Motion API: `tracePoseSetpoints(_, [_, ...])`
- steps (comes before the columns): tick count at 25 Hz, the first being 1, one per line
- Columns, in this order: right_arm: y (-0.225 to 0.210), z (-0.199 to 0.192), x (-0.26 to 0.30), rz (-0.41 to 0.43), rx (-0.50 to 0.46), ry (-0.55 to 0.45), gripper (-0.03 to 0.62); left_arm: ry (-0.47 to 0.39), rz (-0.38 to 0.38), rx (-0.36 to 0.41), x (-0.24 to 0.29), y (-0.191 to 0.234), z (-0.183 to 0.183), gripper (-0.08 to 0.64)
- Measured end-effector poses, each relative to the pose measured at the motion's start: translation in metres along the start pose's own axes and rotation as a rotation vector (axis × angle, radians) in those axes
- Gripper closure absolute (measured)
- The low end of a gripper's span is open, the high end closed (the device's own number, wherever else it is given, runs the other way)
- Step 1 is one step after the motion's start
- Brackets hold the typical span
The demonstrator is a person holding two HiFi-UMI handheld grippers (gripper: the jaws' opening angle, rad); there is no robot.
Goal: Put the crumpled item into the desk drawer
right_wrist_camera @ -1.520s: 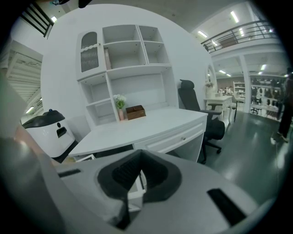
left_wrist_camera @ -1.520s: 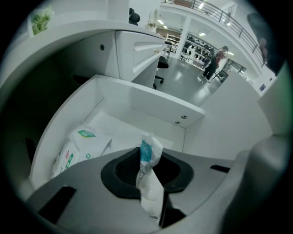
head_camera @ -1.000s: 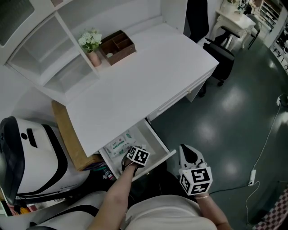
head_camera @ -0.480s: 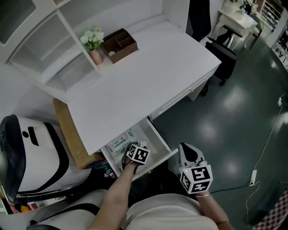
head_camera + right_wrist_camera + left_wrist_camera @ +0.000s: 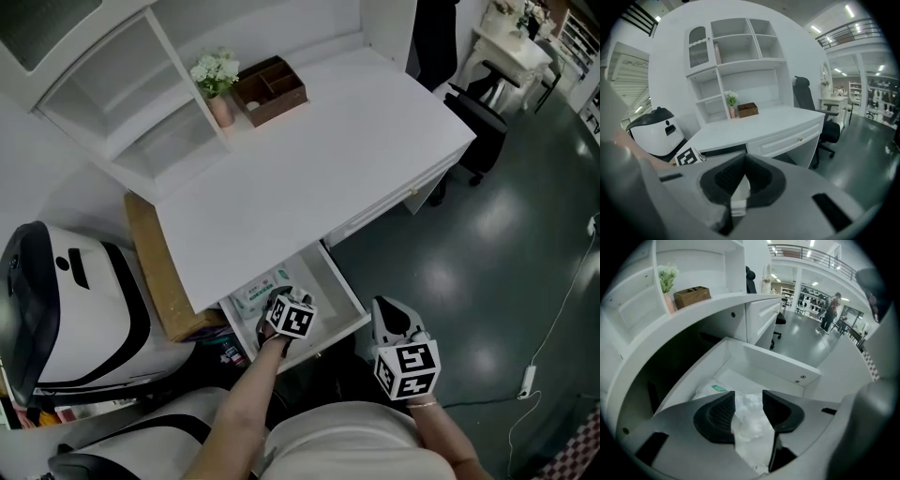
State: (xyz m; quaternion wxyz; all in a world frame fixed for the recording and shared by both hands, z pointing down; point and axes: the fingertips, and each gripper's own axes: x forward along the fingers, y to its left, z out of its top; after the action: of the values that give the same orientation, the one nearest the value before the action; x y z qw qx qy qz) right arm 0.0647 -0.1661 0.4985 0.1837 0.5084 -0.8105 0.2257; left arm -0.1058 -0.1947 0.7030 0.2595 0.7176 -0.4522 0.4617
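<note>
text: none legible | packet [image 5: 255, 293] label: green print, too small to read

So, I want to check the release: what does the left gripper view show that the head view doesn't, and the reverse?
Only the left gripper view: the crumpled item between the left gripper's fingers, which have just been opening and stand apart, not pressing it. Only the head view: the right gripper, near the drawer's front, and the white machine by the desk. Both: the open drawer, the green-labelled packet in it, the flower pot and brown box on the desk.
</note>
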Motion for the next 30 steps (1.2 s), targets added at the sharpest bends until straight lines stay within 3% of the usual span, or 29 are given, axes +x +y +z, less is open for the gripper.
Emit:
tracePoseSetpoints(13, [0.02, -0.001, 0.006, 0.042, -0.033, 0.005, 0.591, -0.211, 0.015, -0.108, -0.062, 0.011, 0.03, 0.411])
tracePoseSetpoints(30, [0.044, 0.013, 0.018, 0.118, -0.071, -0.005, 0.591, -0.504, 0.099, -0.277, -0.165, 0.039, 0.053, 0.469])
